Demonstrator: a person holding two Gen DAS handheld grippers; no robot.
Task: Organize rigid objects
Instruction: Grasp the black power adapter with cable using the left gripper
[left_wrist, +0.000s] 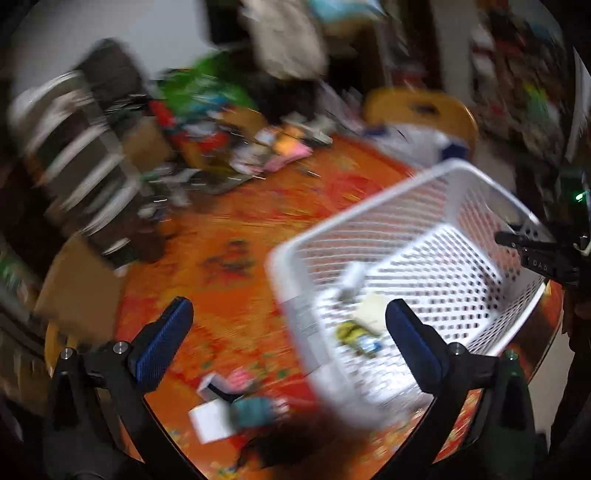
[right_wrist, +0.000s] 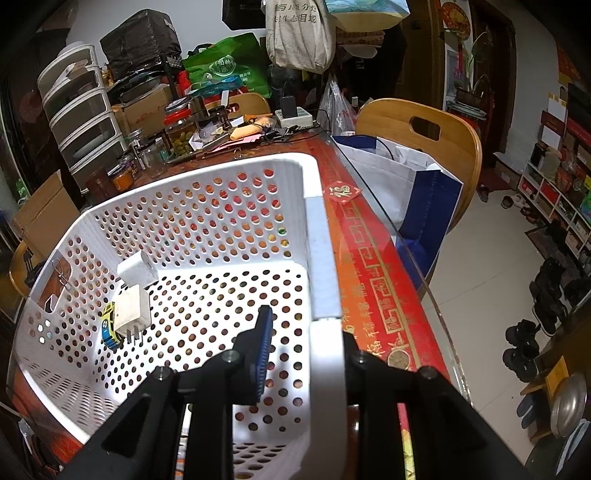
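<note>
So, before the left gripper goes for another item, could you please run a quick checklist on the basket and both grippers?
1. Left gripper empty: ok, jaws wide apart, nothing between them.
2. Right gripper steadying the white basket: ok, shut on the near wall, one finger inside.
3. Basket contents settled: ok, white plug adapter, white charger and yellow toy car lie on the floor of the basket.
4. Items left on the table: ok, a white box and a teal object beside the basket.
5. What the teal object is: cannot tell, left view is blurred.
</note>
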